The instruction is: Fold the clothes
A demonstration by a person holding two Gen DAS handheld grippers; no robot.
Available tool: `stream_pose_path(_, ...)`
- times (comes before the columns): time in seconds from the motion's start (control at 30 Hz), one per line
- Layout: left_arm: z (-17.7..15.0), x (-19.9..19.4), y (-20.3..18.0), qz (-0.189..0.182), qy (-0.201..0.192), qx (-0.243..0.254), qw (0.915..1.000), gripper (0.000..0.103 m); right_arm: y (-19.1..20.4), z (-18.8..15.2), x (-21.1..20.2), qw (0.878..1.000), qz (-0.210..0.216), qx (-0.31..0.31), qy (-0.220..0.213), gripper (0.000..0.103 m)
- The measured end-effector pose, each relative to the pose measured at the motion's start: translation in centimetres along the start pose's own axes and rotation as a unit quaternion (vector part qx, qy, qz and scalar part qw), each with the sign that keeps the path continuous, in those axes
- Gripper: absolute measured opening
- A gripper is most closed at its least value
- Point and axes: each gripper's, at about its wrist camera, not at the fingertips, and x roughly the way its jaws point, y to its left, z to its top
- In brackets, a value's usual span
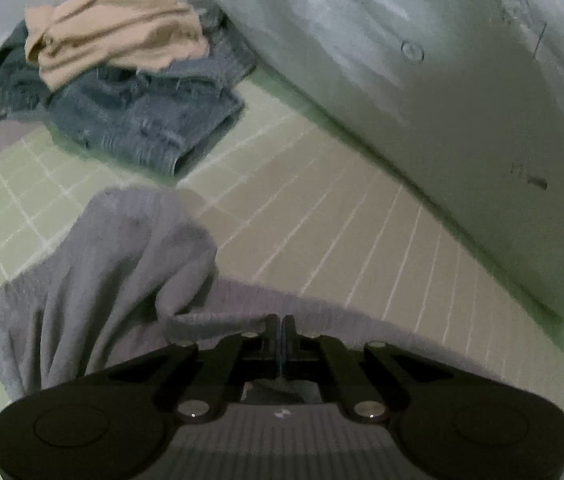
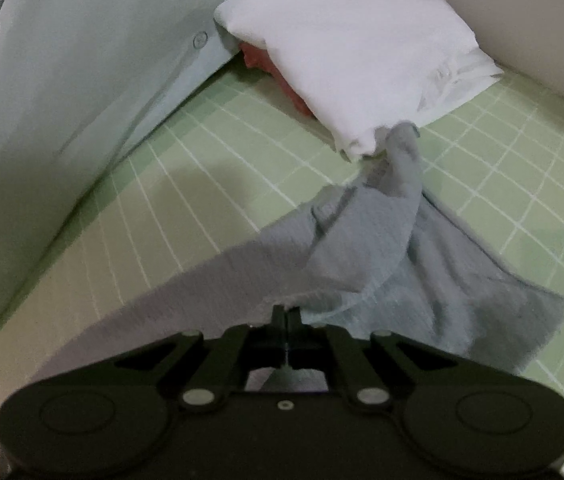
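Each hand-held gripper, left [image 1: 283,322] and right [image 2: 284,312], was clamped shut on an edge of the grey garment [image 1: 114,264], stretched over the green gridded table [image 2: 210,160]. Folding had barely begun; jeans [image 1: 142,120] waited at eleven o'clock.

1. Left gripper [image 1: 283,322]: matte black body, two round end caps, crossed link arms, four silver pivot pins, grey ribbed centre panel with a small white mark.
2. Right gripper [image 2: 285,312]: same black build, silver pivots, one small centre screw.
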Motion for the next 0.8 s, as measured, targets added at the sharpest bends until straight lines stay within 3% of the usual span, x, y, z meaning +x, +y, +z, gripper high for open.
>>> stream_pose_path(0.2, 3.1, 1.7, -2.4, -0.012, -0.033, -0.002, 0.9994, 0.0, 0.6, 3.3, 1.9, 0.999, 0.037, 0.037, -0.013, 0.001)
stream_pose_path(0.3, 4.1, 2.8, -3.5, -0.011, -0.048, -0.023, 0.9985, 0.004, 1.1, 4.5, 2.6, 0.993, 0.08, 0.065, -0.058, 0.004)
stream_pose_path(0.4, 3.8, 3.0, -4.1, -0.01, -0.045, -0.017, 0.9988, 0.029, 2.2, 4.7, 2.3, 0.993, 0.063, 0.047, -0.088, 0.045)
stream_pose_path(0.47, 2.9, 2.5, -4.2, -0.015, -0.043, 0.002, 0.999, 0.057, 2.7, 4.1, 1.8, 0.995, 0.048, 0.005, -0.091, 0.05)
stream_pose_path(0.53, 1.3, 2.0, -4.2, -0.008, -0.031, 0.022, 0.9993, 0.068, 2.5, 2.8, 1.3, 0.996, 0.026, -0.032, -0.084, 0.066)
stream_pose_path(0.6, -0.2, 1.4, -4.2, -0.001, -0.019, 0.041, 0.999, 0.068, 1.6, 1.5, 0.9, 0.996, 0.005, -0.05, -0.08, 0.08)
stream_pose_path(0.8, -4.5, -0.3, -3.7, -0.005, 0.025, 0.059, 0.9979, 0.069, -1.4, -1.7, -0.5, 0.99, -0.066, -0.104, -0.069, 0.085)
